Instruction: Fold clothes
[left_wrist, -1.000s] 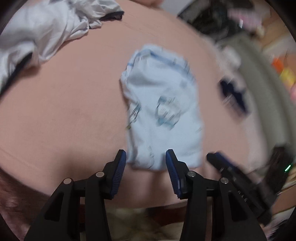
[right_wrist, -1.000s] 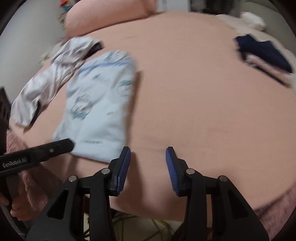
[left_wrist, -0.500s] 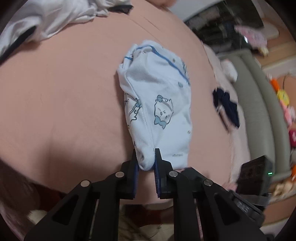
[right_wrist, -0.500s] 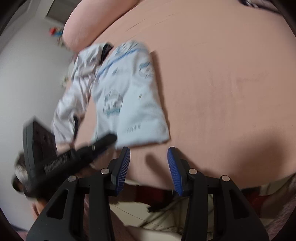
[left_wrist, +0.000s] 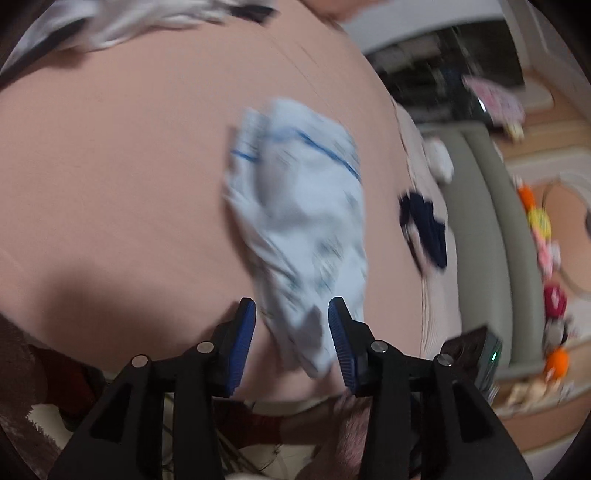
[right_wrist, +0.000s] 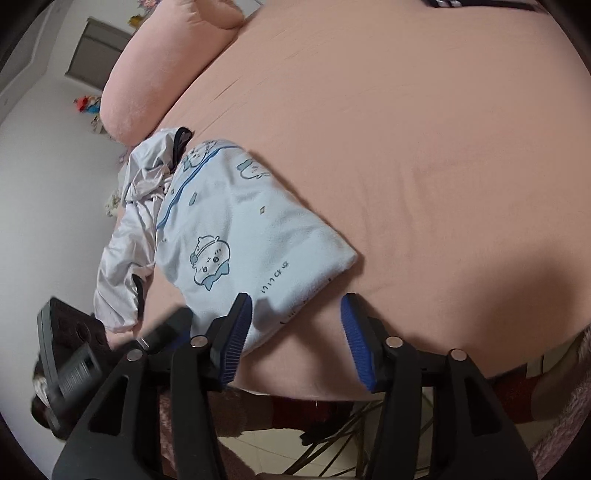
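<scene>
A folded light-blue cartoon-print garment lies on a pink bedsheet, near the bed's front edge. The left gripper hovers over the garment's near end with its blue-padded jaws spread apart, a rumpled corner of the cloth lying between them but not pinched; that view is motion-blurred. The right gripper is likewise agape, its left finger over the garment's near edge and its right finger over bare sheet just beside the garment. A crumpled white garment with dark trim lies touching the blue garment's far left side, toward a pink pillow at the head of the bed. A dark navy garment lies well apart from the blue garment, near the sheet's right edge.
</scene>
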